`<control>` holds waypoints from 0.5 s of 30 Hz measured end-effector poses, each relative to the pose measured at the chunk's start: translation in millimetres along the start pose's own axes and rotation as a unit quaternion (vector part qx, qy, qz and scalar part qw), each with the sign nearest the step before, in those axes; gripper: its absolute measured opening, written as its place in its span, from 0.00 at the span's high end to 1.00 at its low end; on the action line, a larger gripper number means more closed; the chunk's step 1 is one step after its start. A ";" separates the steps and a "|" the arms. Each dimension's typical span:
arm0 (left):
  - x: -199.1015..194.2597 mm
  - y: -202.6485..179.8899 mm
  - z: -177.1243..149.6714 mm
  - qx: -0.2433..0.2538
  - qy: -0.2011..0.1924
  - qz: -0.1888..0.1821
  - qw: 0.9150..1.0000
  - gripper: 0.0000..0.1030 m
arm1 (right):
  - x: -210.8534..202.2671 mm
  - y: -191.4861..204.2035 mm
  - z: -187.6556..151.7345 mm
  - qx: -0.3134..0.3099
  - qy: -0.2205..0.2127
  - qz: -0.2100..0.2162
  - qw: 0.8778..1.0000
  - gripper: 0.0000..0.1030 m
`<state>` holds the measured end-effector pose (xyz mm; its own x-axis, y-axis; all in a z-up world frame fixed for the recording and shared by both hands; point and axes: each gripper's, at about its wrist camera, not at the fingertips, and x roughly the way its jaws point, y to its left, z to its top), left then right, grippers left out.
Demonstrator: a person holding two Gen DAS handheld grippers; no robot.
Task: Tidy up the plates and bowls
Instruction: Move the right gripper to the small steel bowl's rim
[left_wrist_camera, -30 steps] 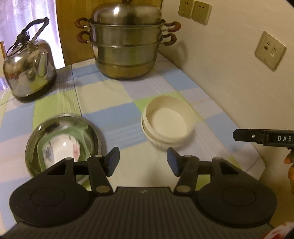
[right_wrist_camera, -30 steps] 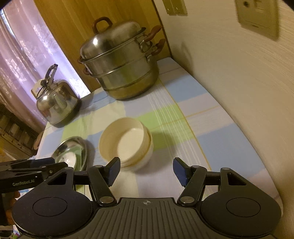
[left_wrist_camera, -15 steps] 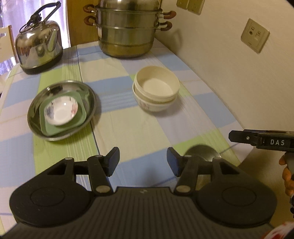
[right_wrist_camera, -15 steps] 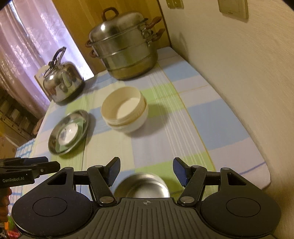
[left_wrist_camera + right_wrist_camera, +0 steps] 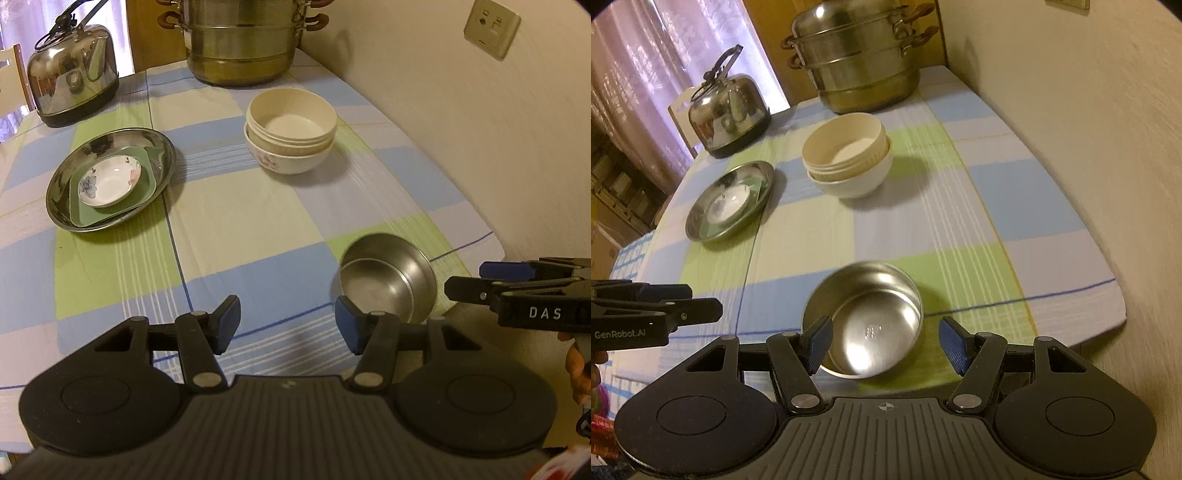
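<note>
Steel bowl (image 5: 866,321) between spread fingers of right gripper (image 5: 884,341).

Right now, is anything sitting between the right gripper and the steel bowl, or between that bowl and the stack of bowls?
Nothing visible blocks either path. The right gripper has open jaws just short of the steel bowl, and only bare tablecloth lies between it and the stacked bowls. The plate stack sits off to the left.

Left claw (image 5: 286,323): black plastic, ribbed grey-black base, two round discs, silver pivot screws, blue ribbed pads (image 5: 228,323). Right claw (image 5: 885,343): same build, small crosshair mark on base. White lettering "DAS" and "GenRobot.AI" on side bodies. Bare skin at frame edges.
</note>
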<state>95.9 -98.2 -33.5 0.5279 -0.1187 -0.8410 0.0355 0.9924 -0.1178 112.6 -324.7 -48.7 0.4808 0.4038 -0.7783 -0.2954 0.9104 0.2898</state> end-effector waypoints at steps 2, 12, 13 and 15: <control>-1.2 -4.7 -2.1 0.004 -0.002 0.003 1.000 0.48 | -2.4 -0.1 -3.9 -0.003 -0.002 0.000 1.000 0.38; -3.6 -17.4 -8.9 0.007 -0.003 0.007 1.000 0.48 | -7.7 -3.1 -11.9 -0.009 0.001 0.002 1.000 0.38; -3.5 -18.1 -9.3 0.007 -0.002 0.007 1.000 0.48 | -8.0 -3.0 -11.8 -0.010 0.002 0.003 1.000 0.38; -3.5 -19.3 -10.9 0.006 -0.001 0.007 1.000 0.48 | -8.1 -2.9 -12.1 -0.011 0.003 0.003 1.000 0.38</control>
<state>84.1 -117.3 -34.0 0.5297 -0.1038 -0.8418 0.0381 0.9944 -0.0986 99.6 -331.7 -50.0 0.4734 0.4093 -0.7800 -0.3175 0.9053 0.2823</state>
